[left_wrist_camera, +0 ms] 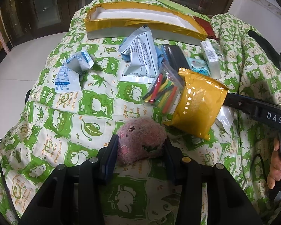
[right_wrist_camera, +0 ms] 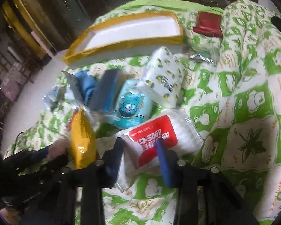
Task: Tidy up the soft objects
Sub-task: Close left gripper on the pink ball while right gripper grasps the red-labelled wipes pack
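My left gripper [left_wrist_camera: 140, 146] is shut on a pink plush toy [left_wrist_camera: 140, 140] and holds it just over the green patterned quilt [left_wrist_camera: 65, 112]. My right gripper [right_wrist_camera: 140, 148] has its fingers on either side of a white pack with a red label [right_wrist_camera: 155, 136]; it shows in the left wrist view as a black arm [left_wrist_camera: 252, 108] behind a yellow pouch [left_wrist_camera: 196, 108]. A gold-rimmed white box [left_wrist_camera: 140, 24] stands open at the far end of the quilt, also in the right wrist view [right_wrist_camera: 129, 35].
Loose packs lie between me and the box: white-blue sachets [left_wrist_camera: 71, 71], a bag of coloured sticks [left_wrist_camera: 163, 91], a dark sponge block [right_wrist_camera: 106, 90], a blue cartoon tissue pack [right_wrist_camera: 131, 106], a white tissue pack [right_wrist_camera: 164, 76], a red pouch [right_wrist_camera: 208, 24]. The quilt bunches up on the right.
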Demonstrator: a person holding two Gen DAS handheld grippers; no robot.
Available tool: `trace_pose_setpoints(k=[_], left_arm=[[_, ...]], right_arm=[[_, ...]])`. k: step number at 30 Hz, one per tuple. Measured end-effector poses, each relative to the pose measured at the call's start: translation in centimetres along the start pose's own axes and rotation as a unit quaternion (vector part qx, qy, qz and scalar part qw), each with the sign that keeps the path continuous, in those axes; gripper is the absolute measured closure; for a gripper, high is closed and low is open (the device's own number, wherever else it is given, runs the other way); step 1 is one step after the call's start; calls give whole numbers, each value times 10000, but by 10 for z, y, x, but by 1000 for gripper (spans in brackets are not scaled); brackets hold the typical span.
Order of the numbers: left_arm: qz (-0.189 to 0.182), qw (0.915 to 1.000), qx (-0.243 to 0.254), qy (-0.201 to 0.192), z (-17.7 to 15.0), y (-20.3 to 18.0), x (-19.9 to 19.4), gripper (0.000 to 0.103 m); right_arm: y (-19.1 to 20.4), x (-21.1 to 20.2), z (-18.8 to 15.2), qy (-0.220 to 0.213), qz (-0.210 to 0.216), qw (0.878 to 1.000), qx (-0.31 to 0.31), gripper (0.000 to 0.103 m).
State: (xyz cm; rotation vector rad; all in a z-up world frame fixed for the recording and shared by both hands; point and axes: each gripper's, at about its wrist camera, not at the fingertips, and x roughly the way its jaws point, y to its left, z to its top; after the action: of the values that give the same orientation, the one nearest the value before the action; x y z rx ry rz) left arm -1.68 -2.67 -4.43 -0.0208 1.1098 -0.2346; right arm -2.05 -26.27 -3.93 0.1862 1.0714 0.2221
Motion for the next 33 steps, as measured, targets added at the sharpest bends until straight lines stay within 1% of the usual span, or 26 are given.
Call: trace_pose_setpoints(k=[2, 3, 4, 7, 12, 23, 33], left_arm=[[-47, 10000, -1, -51, 0, 0, -2, 60], [-58, 10000, -1, -64, 0, 0, -3, 61], [-69, 9999, -4, -79, 0, 0, -4, 62], [-108, 9998, -34, -150, 0, 1, -6, 62], [-114, 9998, -37, -154, 0, 1, -7, 62], [-152, 9996, -43, -225, 0, 0, -9, 62], [-200, 9994, -54, -279, 1, 1, -11, 62]], right_arm=[[-1, -1, 0, 11, 46, 10000, 19, 68], [-2, -3, 0, 78, 107, 9999, 35, 72], [-2, -6, -2, 61, 237, 9997, 30, 85], [4, -16, -2, -50, 219, 9996, -149, 88], [-1, -14, -2, -35, 283, 9996, -39, 89], [2, -37, 2, -295, 486, 9983, -81, 92], [7, -51, 6, -421, 693, 9967, -85, 95]])
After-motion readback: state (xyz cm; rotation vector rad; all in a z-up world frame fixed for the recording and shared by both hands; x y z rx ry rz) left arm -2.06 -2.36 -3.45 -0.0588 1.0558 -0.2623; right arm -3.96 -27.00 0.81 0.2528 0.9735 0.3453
